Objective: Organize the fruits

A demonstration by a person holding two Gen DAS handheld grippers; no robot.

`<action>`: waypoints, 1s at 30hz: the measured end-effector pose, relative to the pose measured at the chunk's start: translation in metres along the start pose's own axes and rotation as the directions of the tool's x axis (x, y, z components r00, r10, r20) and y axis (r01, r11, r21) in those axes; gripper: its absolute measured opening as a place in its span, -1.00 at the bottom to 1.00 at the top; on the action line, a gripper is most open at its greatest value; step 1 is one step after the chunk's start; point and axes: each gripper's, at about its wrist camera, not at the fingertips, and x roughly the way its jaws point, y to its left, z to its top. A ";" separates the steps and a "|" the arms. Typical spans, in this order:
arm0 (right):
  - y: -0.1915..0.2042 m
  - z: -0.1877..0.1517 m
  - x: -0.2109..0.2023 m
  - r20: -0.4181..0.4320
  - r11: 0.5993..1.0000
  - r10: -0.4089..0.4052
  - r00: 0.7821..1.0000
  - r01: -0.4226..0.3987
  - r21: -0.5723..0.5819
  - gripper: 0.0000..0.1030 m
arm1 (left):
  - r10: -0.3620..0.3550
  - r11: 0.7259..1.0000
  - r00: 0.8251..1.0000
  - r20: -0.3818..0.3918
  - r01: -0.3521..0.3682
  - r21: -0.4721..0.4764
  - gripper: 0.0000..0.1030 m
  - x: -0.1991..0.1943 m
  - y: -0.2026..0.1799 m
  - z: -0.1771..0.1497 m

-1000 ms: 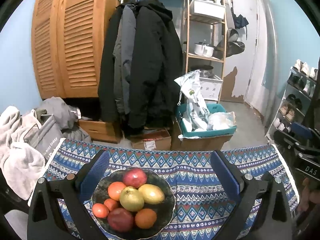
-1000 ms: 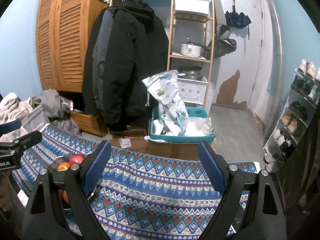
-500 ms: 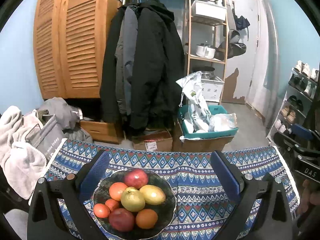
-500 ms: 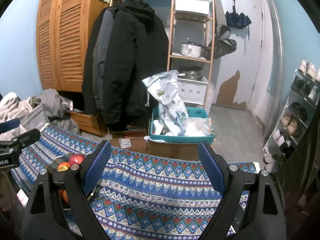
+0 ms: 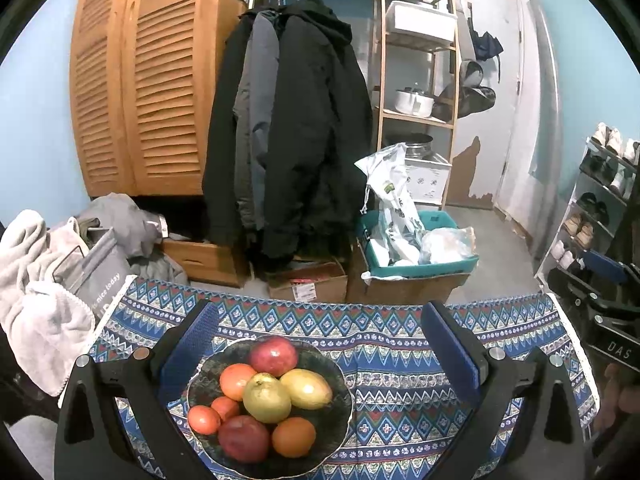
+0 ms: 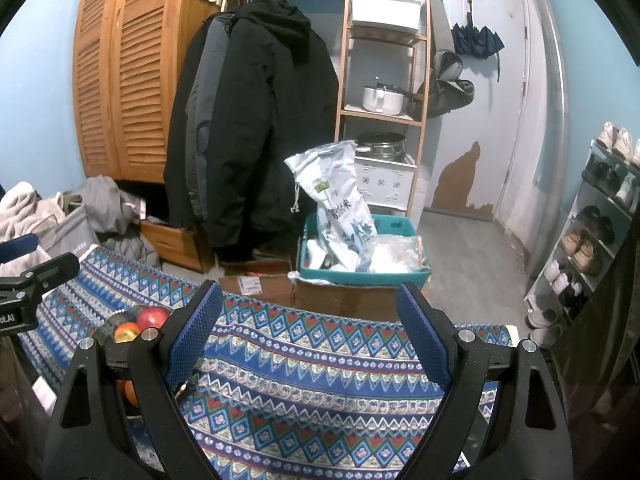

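Observation:
A dark bowl (image 5: 340, 412) sits on the patterned blue tablecloth (image 5: 400, 392), piled with fruit: a red apple (image 5: 273, 355), a green-yellow pear (image 5: 266, 397), a yellow mango (image 5: 307, 388), oranges (image 5: 293, 437) and a dark red apple (image 5: 243, 438). My left gripper (image 5: 318, 352) is open and empty, held above the bowl, which lies toward its left finger. My right gripper (image 6: 306, 332) is open and empty over bare cloth (image 6: 320, 380); the bowl (image 6: 105, 328) shows at its left, mostly hidden behind the left finger, with a red apple (image 6: 153, 317) visible.
Beyond the table's far edge stand cardboard boxes (image 5: 308, 286), a teal bin with bags (image 5: 416, 264), hanging coats (image 5: 292, 128), a wooden shelf (image 5: 416, 116) and a shoe rack (image 5: 592, 216). Grey clothes and towels (image 5: 36, 280) lie at the left. The other gripper (image 5: 600, 312) shows at the right edge.
The left view has lifted very slightly, the bowl sitting a touch lower. The right gripper has hardly moved. Both stay open.

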 end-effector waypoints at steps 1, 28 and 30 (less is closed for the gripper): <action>0.001 0.000 0.000 0.001 1.000 -0.001 1.000 0.001 0.000 0.69 | 0.000 1.000 1.000 -0.001 0.000 0.001 0.98 0.000 0.000 -0.001; 0.000 0.000 0.000 -0.001 1.000 -0.003 1.000 0.003 -0.003 0.69 | 0.011 1.000 1.000 0.000 -0.011 0.017 0.98 -0.002 -0.002 -0.002; 0.000 0.000 0.000 0.000 1.000 -0.003 1.000 0.003 -0.003 0.69 | 0.011 1.000 1.000 0.000 -0.011 0.017 0.98 -0.002 -0.002 -0.002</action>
